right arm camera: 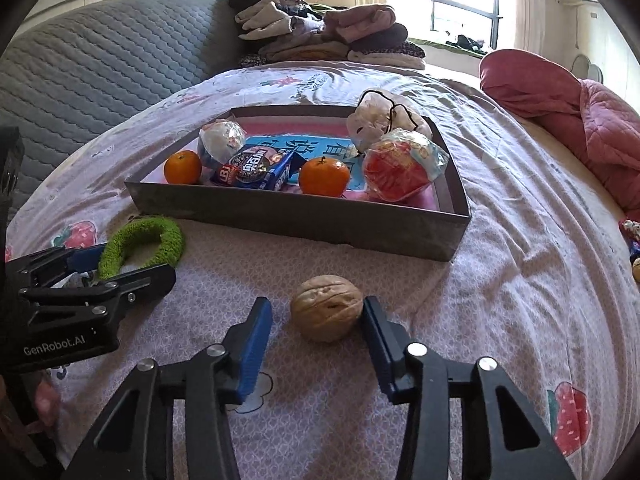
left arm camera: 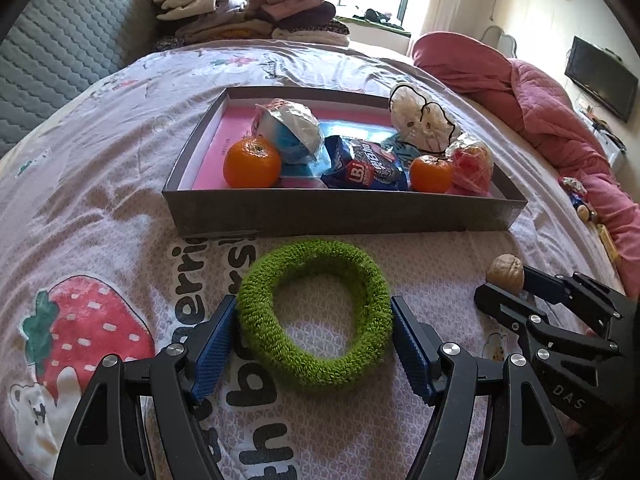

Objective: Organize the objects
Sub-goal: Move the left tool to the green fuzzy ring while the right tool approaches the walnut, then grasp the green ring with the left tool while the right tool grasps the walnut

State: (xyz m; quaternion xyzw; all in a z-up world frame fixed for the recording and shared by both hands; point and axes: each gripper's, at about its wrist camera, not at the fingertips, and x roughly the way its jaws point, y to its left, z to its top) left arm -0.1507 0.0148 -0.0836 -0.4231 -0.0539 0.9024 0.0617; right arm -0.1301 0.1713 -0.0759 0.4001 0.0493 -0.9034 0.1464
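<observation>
While most of the clutter already sits in the grey cardboard tray (left arm camera: pixel 344 212) on the bed, two things lie outside it. From the left wrist camera, the left gripper (left arm camera: pixel 313 338) is spread wide around a green knitted ring (left arm camera: pixel 314 312) lying flat on the strawberry-print bedsheet (left arm camera: pixel 80 200), just in front of the tray's near wall. Its blue pads (left arm camera: pixel 212 348) flank the ring on both sides, close to it or just touching, and nothing is squeezed yet. Inside the tray I see two mandarins (left arm camera: pixel 252 163), a blue biscuit packet (left arm camera: pixel 364 166), wrapped snacks and a pale plush toy (left arm camera: pixel 420 118). Off to the right, a walnut (left arm camera: pixel 506 272) rests on the sheet.

From the right wrist camera, the right gripper (right arm camera: pixel 318 334) also stands open, its fingers either side of the walnut (right arm camera: pixel 327 307), the right pad almost against the shell and the left one clearly apart. The tray (right arm camera: pixel 304 216) lies just beyond.

So I'd judge the sorting nearly finished: the ring and the walnut remain to be picked up and carried into the tray.
</observation>
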